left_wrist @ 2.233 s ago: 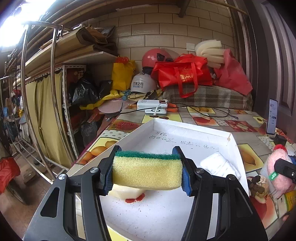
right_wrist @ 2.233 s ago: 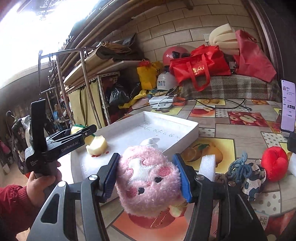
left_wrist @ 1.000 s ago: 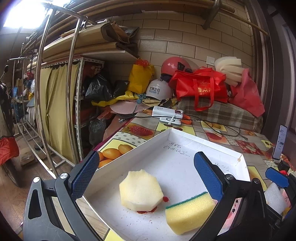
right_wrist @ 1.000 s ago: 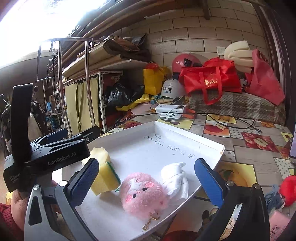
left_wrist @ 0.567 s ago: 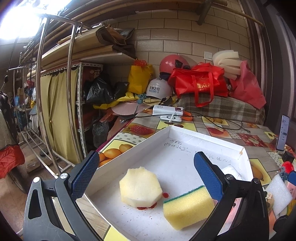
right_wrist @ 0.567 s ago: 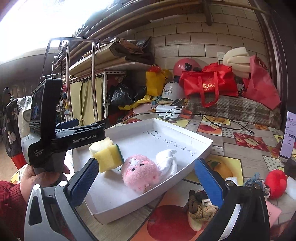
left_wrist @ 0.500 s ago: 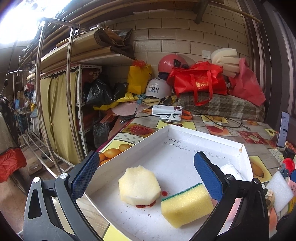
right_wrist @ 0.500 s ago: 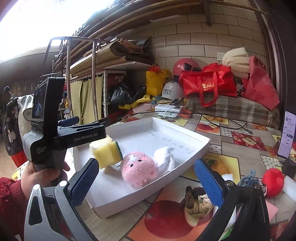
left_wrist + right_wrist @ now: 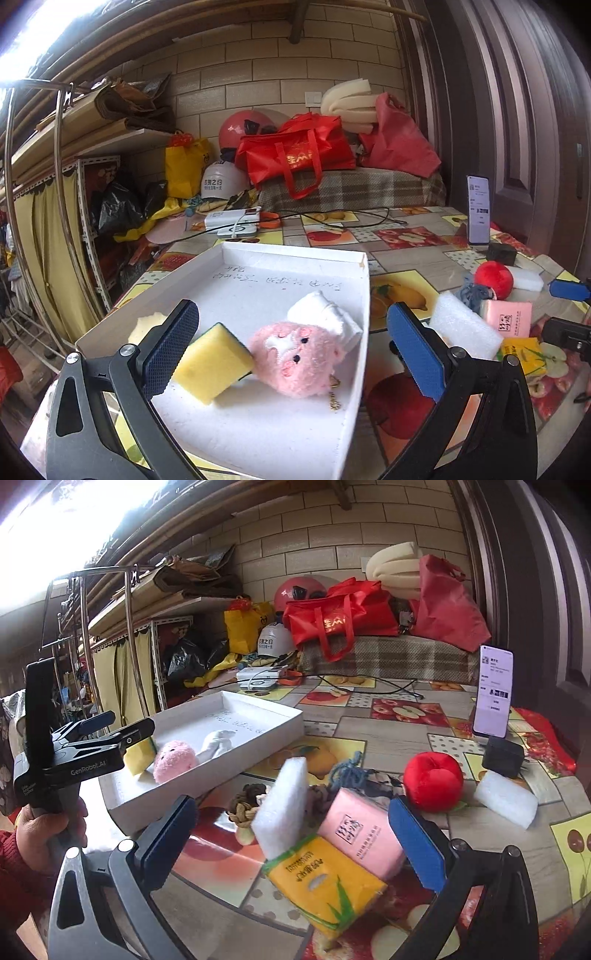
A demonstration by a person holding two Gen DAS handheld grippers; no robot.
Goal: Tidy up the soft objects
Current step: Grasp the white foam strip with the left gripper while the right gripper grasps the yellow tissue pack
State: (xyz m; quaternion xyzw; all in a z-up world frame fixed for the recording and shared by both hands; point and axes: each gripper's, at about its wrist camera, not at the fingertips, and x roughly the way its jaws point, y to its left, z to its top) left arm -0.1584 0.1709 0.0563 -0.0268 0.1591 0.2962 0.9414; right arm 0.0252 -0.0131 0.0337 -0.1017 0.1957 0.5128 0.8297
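Between the right gripper's (image 9: 291, 845) wide, empty jaws lay tissue packs (image 9: 343, 864), next for the tray (image 9: 236, 753); the left gripper (image 9: 291, 350) gaped empty too.

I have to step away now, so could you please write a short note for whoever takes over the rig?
Left gripper: open, empty, over the white tray.
Right gripper: open, empty, over the table pile.
Done: yellow sponge, pink plush, white cloth and pale foam disc lie in the tray.
Left: white foam block, pink tissue pack, yellow tissue pack, red plush apple.
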